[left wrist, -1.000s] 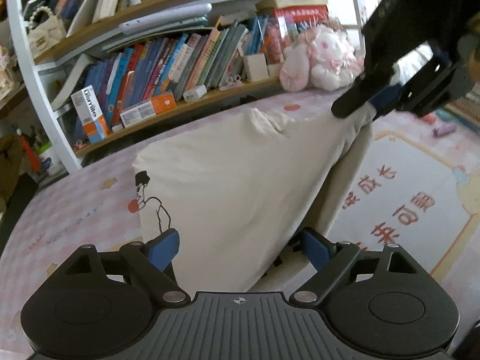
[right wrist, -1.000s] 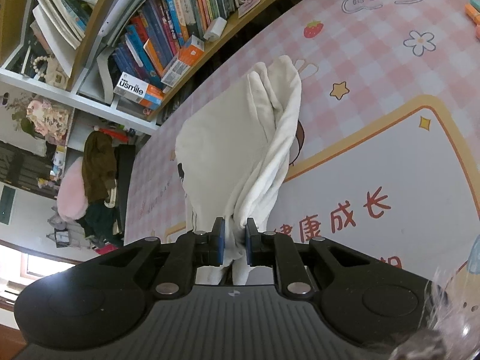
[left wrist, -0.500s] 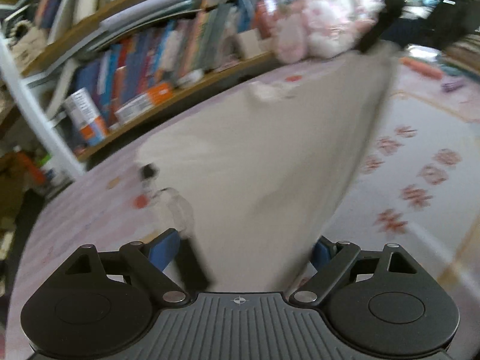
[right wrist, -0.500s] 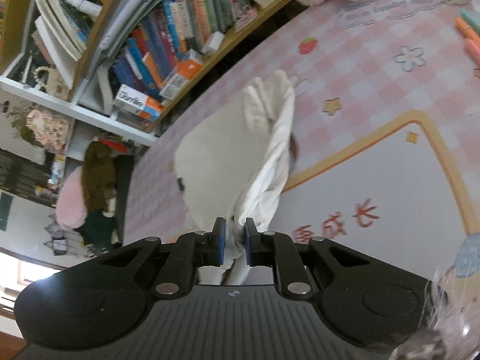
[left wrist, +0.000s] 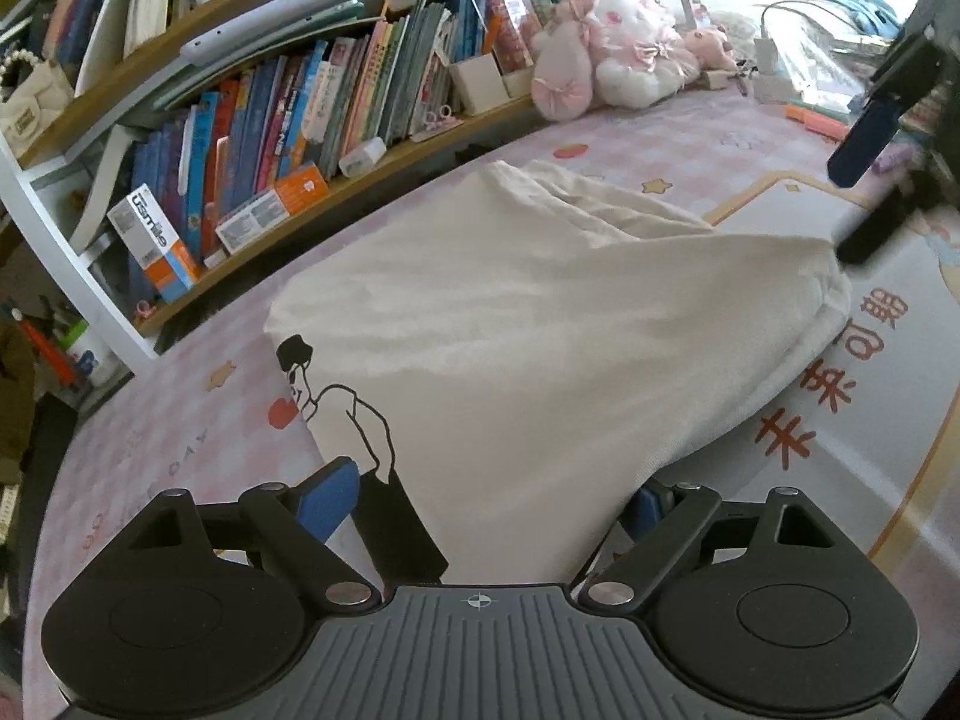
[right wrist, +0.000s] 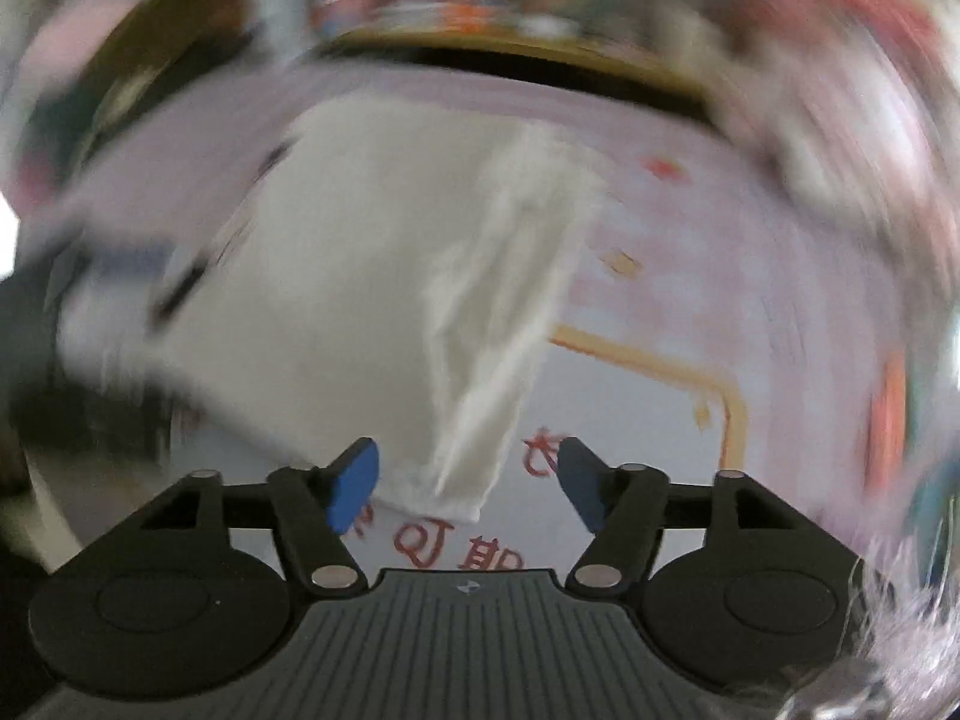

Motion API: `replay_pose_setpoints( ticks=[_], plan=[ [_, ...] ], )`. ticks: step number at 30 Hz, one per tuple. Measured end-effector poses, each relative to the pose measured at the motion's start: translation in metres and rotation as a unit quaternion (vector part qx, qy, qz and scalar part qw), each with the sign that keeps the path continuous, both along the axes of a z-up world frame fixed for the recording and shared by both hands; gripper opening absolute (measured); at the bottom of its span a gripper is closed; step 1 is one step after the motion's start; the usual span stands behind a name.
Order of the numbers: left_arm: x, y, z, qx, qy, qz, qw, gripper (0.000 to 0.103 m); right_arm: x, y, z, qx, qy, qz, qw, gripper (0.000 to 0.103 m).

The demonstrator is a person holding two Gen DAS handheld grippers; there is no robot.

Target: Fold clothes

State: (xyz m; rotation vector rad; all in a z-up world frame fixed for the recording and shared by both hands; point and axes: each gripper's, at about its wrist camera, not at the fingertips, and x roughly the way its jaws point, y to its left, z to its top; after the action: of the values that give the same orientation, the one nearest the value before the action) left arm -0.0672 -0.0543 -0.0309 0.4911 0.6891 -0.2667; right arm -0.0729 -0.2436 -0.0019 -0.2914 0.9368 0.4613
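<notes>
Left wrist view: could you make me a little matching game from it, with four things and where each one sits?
Things:
1. cream garment
2. plush toys
3. usmile box
4. right gripper

Places:
A. leaning at the left end of the lower bookshelf
B. spread on the pink mat, in the middle
C. at the right edge, above the garment's corner
D. at the far end of the mat, beside the books

Pairs: 1-B, 2-D, 3-A, 4-C
</notes>
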Motion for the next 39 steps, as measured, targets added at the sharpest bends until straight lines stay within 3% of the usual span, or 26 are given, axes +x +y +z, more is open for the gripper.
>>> replay_pose_setpoints(
  ticks=[2,4,9,11,13,15,16,18,20,21,27,33,35,39],
  plan=[
    [0.003,0.002,0.003,-0.008,0.008,0.0,0.9999,0.09,-0.015,0.021,-0.007,-0.057,-0.043,0.081,0.994,0.069],
    [0.006,0.004,0.006,-0.017,0.014,0.002,0.9998,0.09,-0.027,0.039,-0.017,-0.103,-0.085,0.14,0.981,0.069],
    [0.014,0.014,0.01,-0.059,0.034,0.018,0.9975,0.09,-0.042,0.07,-0.041,-0.18,-0.153,0.218,0.947,0.065],
    [0.014,0.017,0.01,-0.069,0.039,0.021,0.9966,0.09,-0.045,0.074,-0.05,-0.21,-0.169,0.24,0.932,0.056],
    [0.013,0.02,0.01,-0.075,0.041,0.021,0.9961,0.09,-0.048,0.074,-0.058,-0.243,-0.18,0.26,0.917,0.032],
    [0.008,0.018,0.009,-0.068,0.038,0.008,0.9969,0.088,-0.048,0.072,-0.059,-0.26,-0.189,0.277,0.906,0.014],
    [0.004,0.016,0.009,-0.058,0.033,-0.003,0.9978,0.086,-0.047,0.071,-0.055,-0.26,-0.193,0.278,0.904,0.012],
    [-0.006,0.009,0.007,-0.032,0.025,-0.038,0.9985,0.057,-0.044,0.072,-0.046,-0.258,-0.198,0.279,0.904,0.01],
    [-0.015,0.001,0.003,0.001,0.019,-0.066,0.9977,0.039,-0.04,0.075,-0.035,-0.249,-0.197,0.269,0.909,0.01],
    [-0.019,-0.003,0.0,0.02,0.018,-0.077,0.9967,0.035,-0.038,0.076,-0.029,-0.246,-0.197,0.265,0.911,0.01],
    [-0.033,-0.007,-0.015,0.109,-0.001,-0.104,0.9885,0.035,-0.033,0.077,-0.019,-0.243,-0.195,0.255,0.915,0.01],
    [-0.035,0.003,-0.015,0.132,-0.006,-0.128,0.983,0.035,-0.038,0.073,-0.033,-0.249,-0.18,0.259,0.916,0.011],
    [-0.036,0.004,-0.016,0.137,-0.002,-0.138,0.9808,0.028,-0.04,0.072,-0.041,-0.255,-0.177,0.261,0.914,0.012],
    [-0.037,0.004,-0.019,0.147,0.004,-0.153,0.9772,0.022,-0.046,0.066,-0.058,-0.283,-0.181,0.271,0.902,0.025]
  ],
)
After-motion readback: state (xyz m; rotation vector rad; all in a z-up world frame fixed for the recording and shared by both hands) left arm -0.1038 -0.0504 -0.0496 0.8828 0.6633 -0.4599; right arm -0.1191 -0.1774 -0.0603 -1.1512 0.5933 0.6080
